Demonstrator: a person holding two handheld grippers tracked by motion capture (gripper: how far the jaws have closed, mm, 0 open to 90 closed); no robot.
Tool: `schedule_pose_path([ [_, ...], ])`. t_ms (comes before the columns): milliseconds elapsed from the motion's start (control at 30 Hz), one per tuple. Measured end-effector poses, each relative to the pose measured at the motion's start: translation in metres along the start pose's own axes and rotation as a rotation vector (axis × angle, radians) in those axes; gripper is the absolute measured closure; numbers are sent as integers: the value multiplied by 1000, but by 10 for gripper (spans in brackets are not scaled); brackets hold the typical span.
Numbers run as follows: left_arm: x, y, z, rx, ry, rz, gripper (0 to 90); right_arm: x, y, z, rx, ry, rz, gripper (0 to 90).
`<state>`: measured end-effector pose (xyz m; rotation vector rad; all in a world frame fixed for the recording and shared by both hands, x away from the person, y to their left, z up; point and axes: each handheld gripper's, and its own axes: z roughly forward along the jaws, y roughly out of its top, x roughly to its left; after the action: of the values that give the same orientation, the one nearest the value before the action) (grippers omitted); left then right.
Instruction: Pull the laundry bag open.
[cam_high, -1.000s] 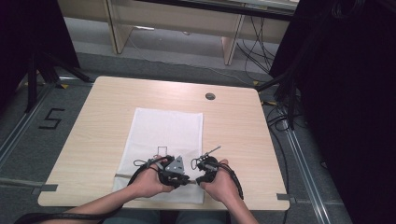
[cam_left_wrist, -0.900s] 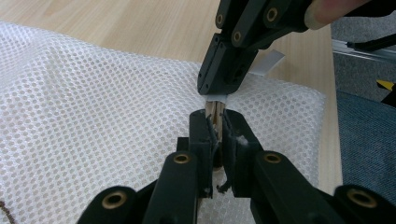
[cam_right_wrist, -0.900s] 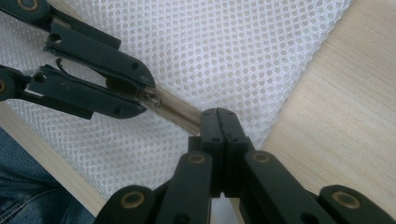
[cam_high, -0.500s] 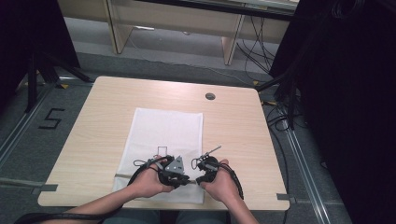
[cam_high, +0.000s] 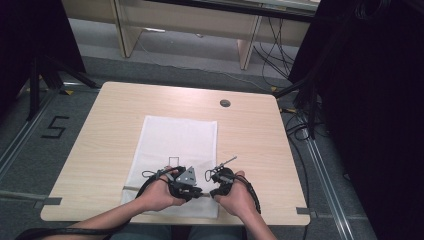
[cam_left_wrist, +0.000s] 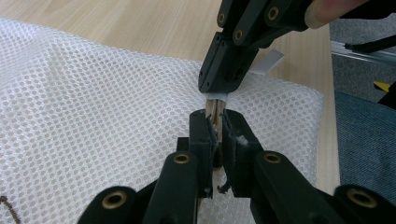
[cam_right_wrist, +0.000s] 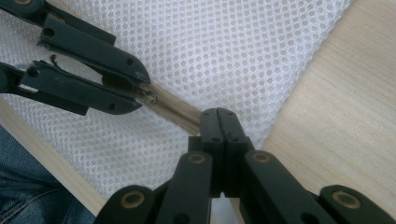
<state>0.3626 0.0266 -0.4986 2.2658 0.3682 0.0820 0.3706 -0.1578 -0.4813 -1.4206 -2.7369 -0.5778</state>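
A white mesh bag (cam_high: 175, 142) lies flat on the wooden table (cam_high: 105, 135), with its beige zipper (cam_right_wrist: 175, 109) running along the near edge. My left gripper (cam_high: 196, 190) is shut on the zipper pull (cam_right_wrist: 148, 96), and its own jaws (cam_left_wrist: 215, 123) pinch the beige strip. My right gripper (cam_high: 214, 192) points toward it from the right. It is shut on the zipper's end (cam_right_wrist: 198, 125), where a white tab (cam_left_wrist: 215, 96) shows. The two sets of fingertips sit a short length of zipper apart.
A round cable hole (cam_high: 225, 103) sits at the table's far right. A small black square mark (cam_high: 174, 160) shows on the bag just beyond the hands. The table's front edge runs right below both grippers, with the person's jeans (cam_right_wrist: 28, 191) under it.
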Motion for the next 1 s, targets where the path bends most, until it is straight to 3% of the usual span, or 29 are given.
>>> schedule_pose_path([
  [367, 1, -1, -3, -1, 0, -2, 823, 0, 0, 0, -2, -3, -6, 900],
  [467, 1, 0, -3, 11, 2, 13, 823, -1, 0, 0, -2, -3, -4, 900],
  [500, 0, -1, -3, -4, 0, -6, 823, 0, 0, 0, 0, 1, 3, 900],
  [800, 1, -1, -4, 0, 0, -2, 823, 1, 0, 0, 7, -7, 18, 900],
  [900, 1, -1, -4, 0, 1, 1, 823, -1, 0, 0, -3, -3, -5, 900],
  [1000, 1, -1, -4, 0, 1, -1, 823, 1, 0, 0, 7, -7, 18, 900],
])
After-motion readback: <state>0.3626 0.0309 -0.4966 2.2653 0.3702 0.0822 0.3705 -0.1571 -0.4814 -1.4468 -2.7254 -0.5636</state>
